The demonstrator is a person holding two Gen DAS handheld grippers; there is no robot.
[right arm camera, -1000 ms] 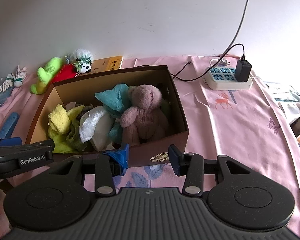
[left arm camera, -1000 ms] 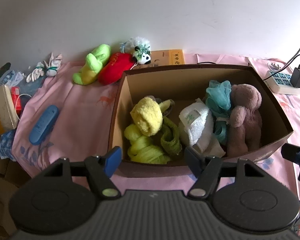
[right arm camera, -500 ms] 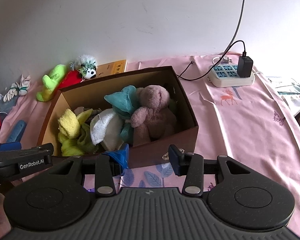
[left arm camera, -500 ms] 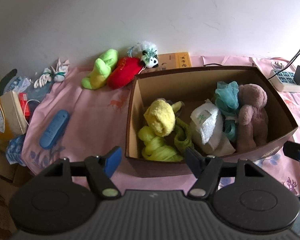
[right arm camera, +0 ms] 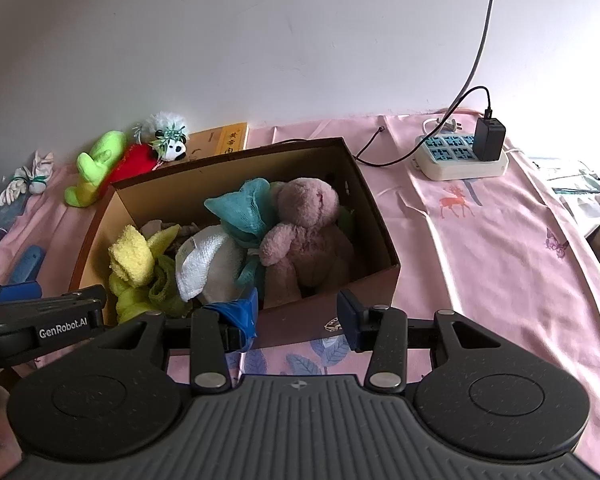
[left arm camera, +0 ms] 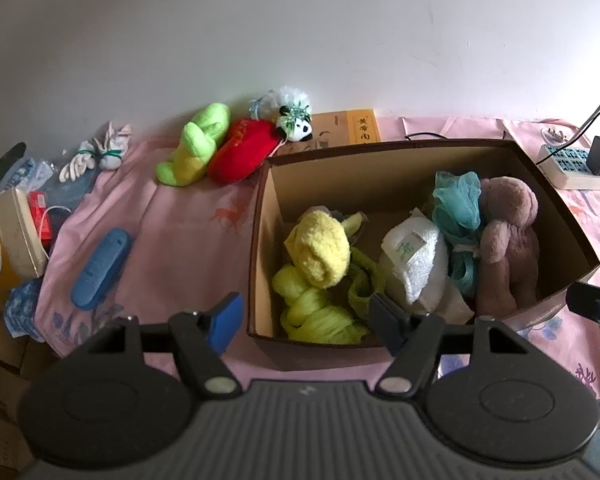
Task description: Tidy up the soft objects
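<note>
The jaws of the left gripper (left arm camera: 306,322) and the right gripper (right arm camera: 296,316) are held apart and empty. At the bench's far left edge, the green plush (left arm camera: 194,144), red plush (left arm camera: 242,150) and panda (left arm camera: 296,126) remain outside the cardboard box (left arm camera: 262,240), which already holds several soft items.

both wrist views look down and forward from near the front, sharing the cardboard box (left arm camera: 388,168) (right arm camera: 236,168).
</note>
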